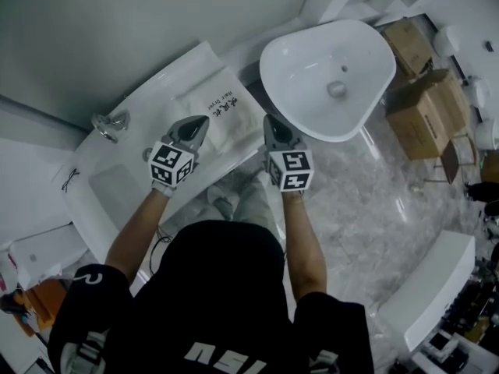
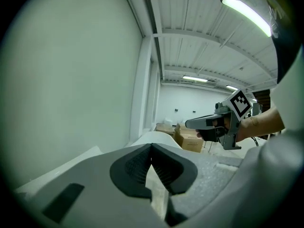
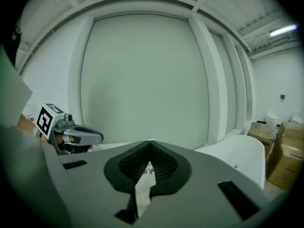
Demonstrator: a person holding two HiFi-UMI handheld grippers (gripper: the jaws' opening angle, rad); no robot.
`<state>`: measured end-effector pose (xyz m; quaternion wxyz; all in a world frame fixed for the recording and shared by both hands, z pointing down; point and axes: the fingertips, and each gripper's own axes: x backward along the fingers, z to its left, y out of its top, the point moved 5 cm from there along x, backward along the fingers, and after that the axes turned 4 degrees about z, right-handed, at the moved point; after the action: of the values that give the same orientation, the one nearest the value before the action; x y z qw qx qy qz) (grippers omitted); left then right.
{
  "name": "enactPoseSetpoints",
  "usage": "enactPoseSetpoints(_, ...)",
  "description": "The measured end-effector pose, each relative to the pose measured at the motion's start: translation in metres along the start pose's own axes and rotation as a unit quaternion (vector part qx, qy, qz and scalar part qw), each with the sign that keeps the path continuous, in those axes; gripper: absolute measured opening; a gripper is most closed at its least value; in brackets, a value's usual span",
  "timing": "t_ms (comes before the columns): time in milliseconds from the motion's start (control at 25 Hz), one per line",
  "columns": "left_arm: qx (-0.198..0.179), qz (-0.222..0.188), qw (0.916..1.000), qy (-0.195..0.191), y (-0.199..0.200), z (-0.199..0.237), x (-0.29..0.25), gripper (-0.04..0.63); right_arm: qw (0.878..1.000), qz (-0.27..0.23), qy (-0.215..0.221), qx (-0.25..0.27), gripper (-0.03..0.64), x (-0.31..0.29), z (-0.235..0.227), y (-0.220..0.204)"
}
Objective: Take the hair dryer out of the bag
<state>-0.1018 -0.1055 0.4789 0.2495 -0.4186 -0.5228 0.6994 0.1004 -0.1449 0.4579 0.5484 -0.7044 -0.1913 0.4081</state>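
Two devices are held level and side by side over a white surface (image 1: pixel 181 72) by a person in a black top. The left hand-held gripper (image 1: pixel 203 120) is seen with its jaws brought together and nothing clamped between them; the same is recorded for the right hand-held gripper (image 1: pixel 268 118). A white bag (image 1: pixel 221 106) with dark print is laid flat on the surface, just ahead of and between the two tips. Contact with the bag cannot be confirmed from any view. The hair dryer itself is not exposed; the bag's contents are hidden.

A white basin (image 1: pixel 308 53) is set at the right end of the surface, just beside the bag. A chrome fitting (image 1: pixel 109 123) is mounted at the left, well apart from the bag. The surface is backed by a plain pale wall (image 1: pixel 117 22). The floor (image 1: pixel 366 209) is finished in grey marble pattern. Cardboard boxes (image 1: pixel 421 111) are stacked beyond the basin. A strip light (image 2: pixel 247 13) is fixed to the panelled ceiling.
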Motion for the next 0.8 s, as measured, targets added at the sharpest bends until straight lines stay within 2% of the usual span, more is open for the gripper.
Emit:
enactPoseSetpoints(440,-0.006,0.025,0.9996,-0.016,-0.026,0.0,-0.031,-0.002,1.0,0.012,-0.005,-0.01,-0.005,-0.015,-0.02,-0.023)
enactPoseSetpoints(800,-0.015,0.058,0.9971,-0.048,-0.054,-0.009,-0.057,-0.002,0.999,0.021,-0.01,-0.023,-0.005,-0.023,-0.034,-0.042)
